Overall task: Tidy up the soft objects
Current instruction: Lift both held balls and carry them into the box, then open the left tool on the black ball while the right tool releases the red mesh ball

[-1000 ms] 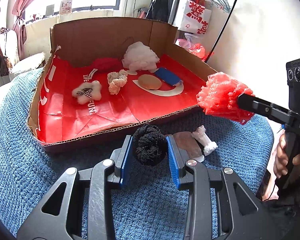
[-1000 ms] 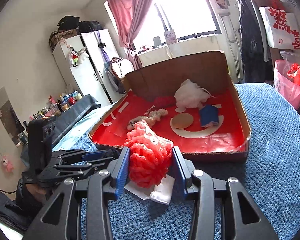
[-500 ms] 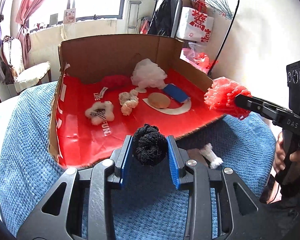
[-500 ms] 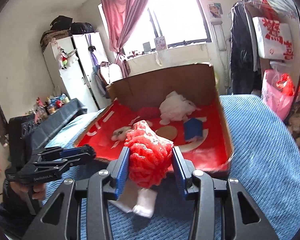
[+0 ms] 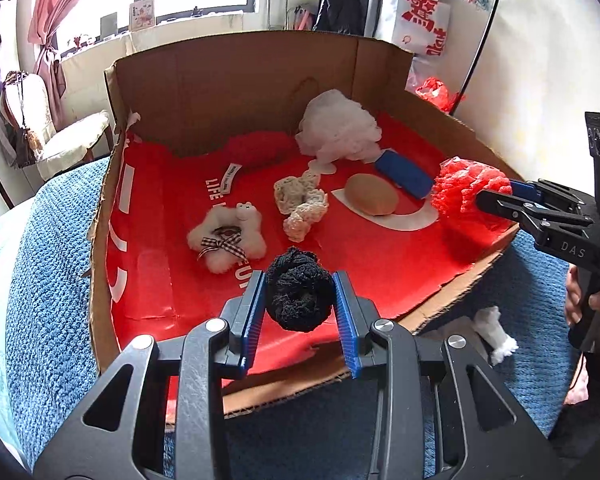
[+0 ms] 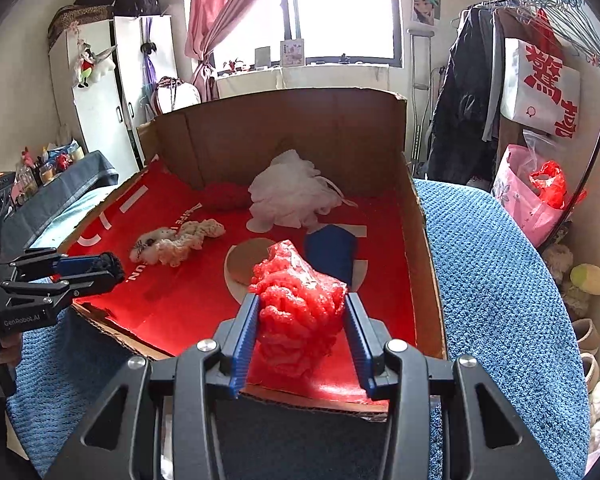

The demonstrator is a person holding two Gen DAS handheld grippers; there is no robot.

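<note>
My left gripper (image 5: 300, 300) is shut on a black knitted ball (image 5: 298, 292) and hangs over the front edge of the cardboard box (image 5: 236, 80) with a red lining. My right gripper (image 6: 302, 312) is shut on a red mesh puff (image 6: 296, 304), held above the box's front right part; it shows in the left wrist view as the red puff (image 5: 466, 200) at the box's right rim. Inside lie a white fluffy bear (image 5: 226, 236), a cream crocheted piece (image 5: 300, 202), a tan round pad (image 5: 372, 199), a blue sponge (image 5: 404, 172), a white mesh puff (image 5: 338, 130) and a red knitted item (image 5: 256, 148).
The box sits on a blue knitted blanket (image 6: 496, 280). A white soft piece (image 5: 496, 332) lies on the blanket outside the box's right front corner. A clothes rack with a white bag (image 6: 540, 80) stands at the right, a white cupboard (image 6: 100, 100) at the left.
Both grippers have moved forward from over the blanket to over the box, each keeping hold of its soft item. The white piece stays behind on the blanket.
</note>
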